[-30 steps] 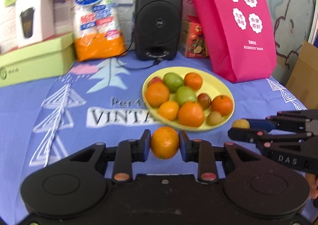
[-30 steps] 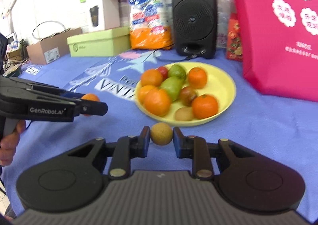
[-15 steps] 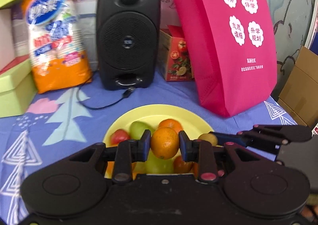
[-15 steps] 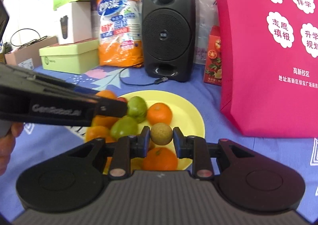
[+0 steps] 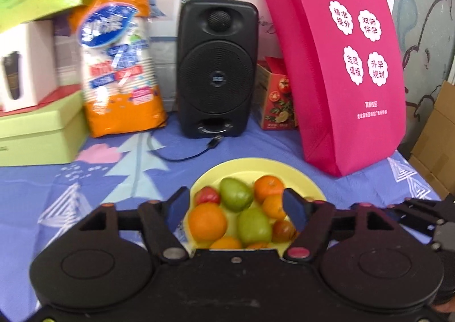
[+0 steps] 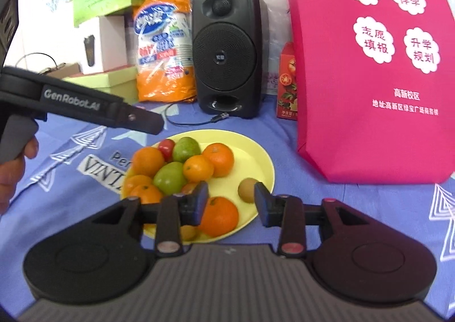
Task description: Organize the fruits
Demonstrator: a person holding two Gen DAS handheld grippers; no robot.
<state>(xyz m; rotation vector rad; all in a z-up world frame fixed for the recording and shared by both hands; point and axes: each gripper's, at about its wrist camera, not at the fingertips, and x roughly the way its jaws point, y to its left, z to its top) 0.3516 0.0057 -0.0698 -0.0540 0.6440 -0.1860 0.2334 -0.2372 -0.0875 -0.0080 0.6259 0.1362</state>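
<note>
A yellow plate (image 5: 256, 167) (image 6: 256, 157) on the blue cloth holds several oranges, green fruits and small red ones. My left gripper (image 5: 236, 205) is open and empty above the plate. The small orange (image 6: 198, 168) it carried now lies on the pile. My right gripper (image 6: 229, 202) is open and empty over the plate's near right part. The small brown fruit (image 6: 248, 189) lies on the plate beside its right finger. The left gripper's body (image 6: 85, 108) shows at the left of the right wrist view.
A black speaker (image 5: 217, 66) with a cable stands behind the plate. A pink bag (image 5: 349, 66) stands at the right, a small red box (image 5: 277, 97) beside it. An orange-blue pack (image 5: 119, 66) and green boxes (image 5: 39, 128) stand at the left.
Both grippers moved over the plate and opened. The left let go of the orange and the right let go of the brown fruit; both fruits now lie on the plate.
</note>
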